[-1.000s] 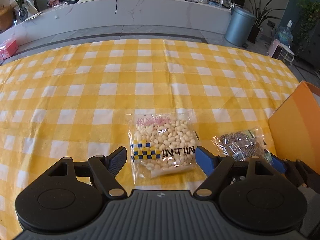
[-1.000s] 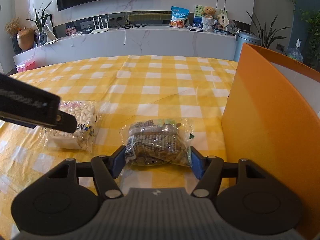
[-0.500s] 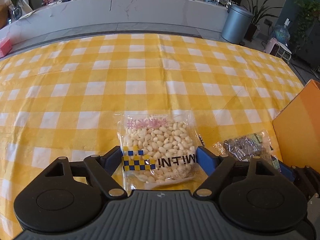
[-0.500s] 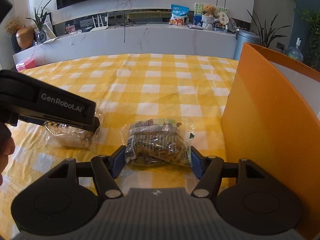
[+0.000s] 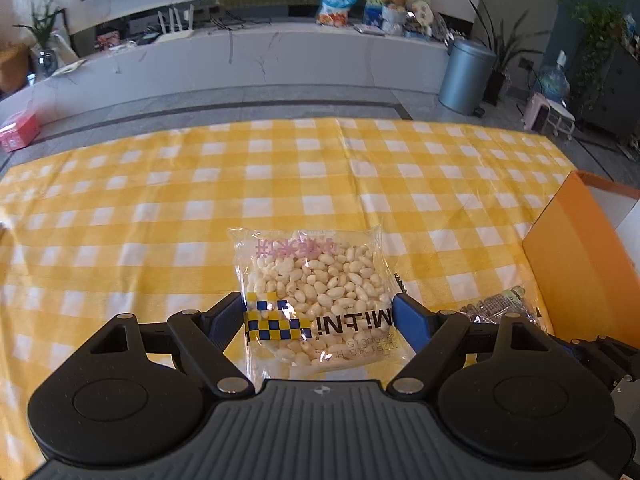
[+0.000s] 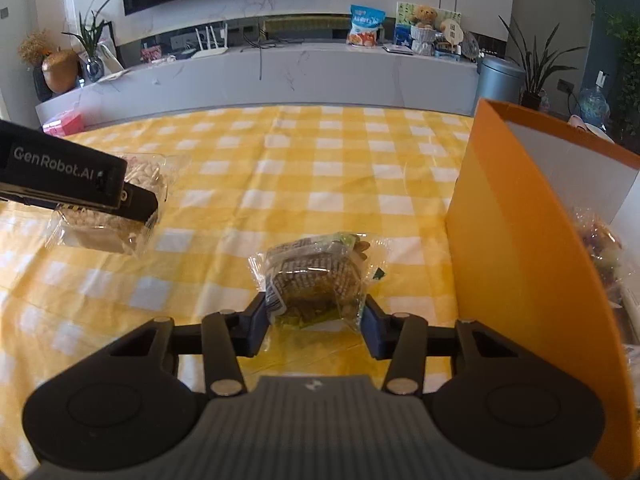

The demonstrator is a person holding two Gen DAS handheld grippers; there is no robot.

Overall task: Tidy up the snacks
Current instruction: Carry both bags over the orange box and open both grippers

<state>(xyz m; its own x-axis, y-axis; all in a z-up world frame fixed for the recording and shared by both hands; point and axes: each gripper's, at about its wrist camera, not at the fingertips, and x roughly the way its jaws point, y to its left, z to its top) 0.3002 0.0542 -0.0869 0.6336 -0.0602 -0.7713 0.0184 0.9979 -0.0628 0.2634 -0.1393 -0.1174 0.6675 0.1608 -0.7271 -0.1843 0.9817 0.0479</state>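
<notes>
Left wrist view: the left gripper [image 5: 319, 316] stands wide, both pads pressing the sides of the puffed-snack bag [image 5: 316, 294], raised off the checked tablecloth [image 5: 160, 200].

Right wrist view: the right gripper [image 6: 312, 320] is closing, pads squeezing the dark snack bag [image 6: 316, 276] beside the orange box [image 6: 516, 232] at the tablecloth's right edge

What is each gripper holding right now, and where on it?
Left gripper: clear packet of white puffed grains, by its side edges. Right gripper, jaws closing: clear packet of dark snacks, near end squeezed.
</notes>
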